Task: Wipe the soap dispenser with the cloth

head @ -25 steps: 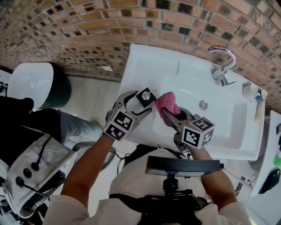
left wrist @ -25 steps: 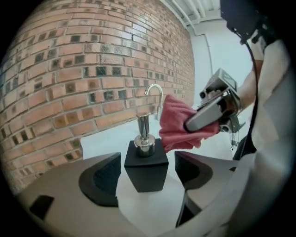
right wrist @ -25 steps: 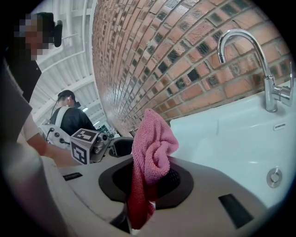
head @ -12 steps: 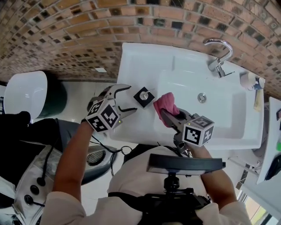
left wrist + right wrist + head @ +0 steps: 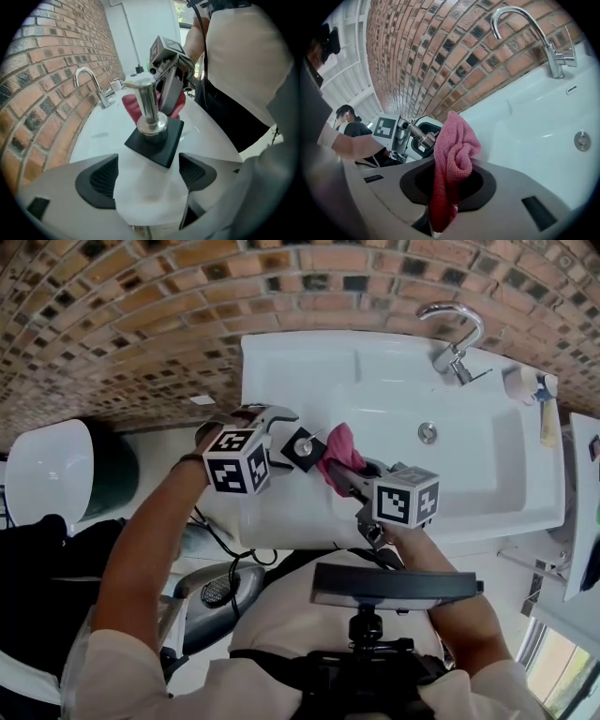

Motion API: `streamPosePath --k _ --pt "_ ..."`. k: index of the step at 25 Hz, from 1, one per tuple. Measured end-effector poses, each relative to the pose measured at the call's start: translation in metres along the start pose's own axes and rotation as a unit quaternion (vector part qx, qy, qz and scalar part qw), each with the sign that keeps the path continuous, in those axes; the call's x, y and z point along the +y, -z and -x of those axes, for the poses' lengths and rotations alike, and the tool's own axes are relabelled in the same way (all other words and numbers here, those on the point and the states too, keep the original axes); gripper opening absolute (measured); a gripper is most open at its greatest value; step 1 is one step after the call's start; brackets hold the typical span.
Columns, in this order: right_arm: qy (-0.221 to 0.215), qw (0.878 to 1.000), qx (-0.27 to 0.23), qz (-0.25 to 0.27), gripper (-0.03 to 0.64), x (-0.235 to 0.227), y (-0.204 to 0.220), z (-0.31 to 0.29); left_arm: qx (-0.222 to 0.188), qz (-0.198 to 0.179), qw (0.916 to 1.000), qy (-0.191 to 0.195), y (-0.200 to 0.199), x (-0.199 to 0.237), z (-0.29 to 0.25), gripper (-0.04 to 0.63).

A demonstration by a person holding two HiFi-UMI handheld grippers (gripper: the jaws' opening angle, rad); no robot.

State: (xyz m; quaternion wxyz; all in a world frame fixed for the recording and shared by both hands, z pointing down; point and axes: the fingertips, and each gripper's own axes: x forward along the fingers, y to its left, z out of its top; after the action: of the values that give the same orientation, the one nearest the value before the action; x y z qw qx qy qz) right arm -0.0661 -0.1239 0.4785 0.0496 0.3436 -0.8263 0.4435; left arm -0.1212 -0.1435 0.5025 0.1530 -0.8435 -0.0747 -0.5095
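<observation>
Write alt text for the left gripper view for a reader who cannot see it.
A soap dispenser, chrome pump on a black square base, stands on the sink rim ahead of the open left tool. Close behind it the right tool holds a pink cloth, with a tap and brick wall at left.

Head view: soap dispenser showed only its black square top and pump; anything below it was out of sight.

Left gripper view: cloth sat largely behind the pump stem. The right gripper fingertips were buried in the cloth.

Right gripper view: the cloth's lower end ran down between the jaws and was cut by the bottom edge. The dispenser's base was hidden behind the cloth.

Small items at the back right corner of the sink — too small to identify.

White surface at right — cropped by the picture edge.
</observation>
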Motion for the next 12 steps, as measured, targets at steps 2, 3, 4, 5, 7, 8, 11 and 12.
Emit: streamPosePath --k 2,3,4,5,7,8,11,12 --pt "-0.001 1.0 -0.001 0.009 0.1 0.003 -0.004 -0.006 -0.02 0.013 0.9997 0.006 -0.007 -0.004 -0.007 0.42" --pt "-0.001 1.0 -0.001 0.013 0.1 0.004 -0.006 -0.008 -0.032 0.024 0.9992 0.003 -0.011 -0.005 -0.009 0.423" --pt "-0.001 1.0 -0.001 0.016 0.1 0.005 -0.007 -0.01 -0.042 0.036 0.9985 -0.003 -0.013 -0.005 -0.011 0.439" --pt "-0.001 1.0 -0.001 0.018 0.1 0.006 -0.007 -0.011 -0.049 0.049 0.9975 -0.013 -0.014 -0.005 -0.012 0.439" --pt "0.005 1.0 -0.004 0.019 0.1 0.003 -0.01 -0.013 -0.058 0.075 0.9948 -0.037 -0.014 -0.003 -0.011 0.439" --pt "0.01 1.0 -0.007 0.019 0.1 0.001 -0.012 -0.013 -0.061 0.089 0.9929 -0.049 -0.014 -0.003 -0.011 0.439" --pt "0.02 1.0 -0.012 0.021 0.1 -0.004 -0.018 -0.015 -0.064 0.143 0.9842 -0.083 -0.015 -0.004 -0.009 0.439" --pt "0.02 0.999 -0.013 0.023 0.1 -0.005 -0.02 -0.016 -0.064 0.163 0.9801 -0.093 -0.014 -0.005 -0.008 0.439"
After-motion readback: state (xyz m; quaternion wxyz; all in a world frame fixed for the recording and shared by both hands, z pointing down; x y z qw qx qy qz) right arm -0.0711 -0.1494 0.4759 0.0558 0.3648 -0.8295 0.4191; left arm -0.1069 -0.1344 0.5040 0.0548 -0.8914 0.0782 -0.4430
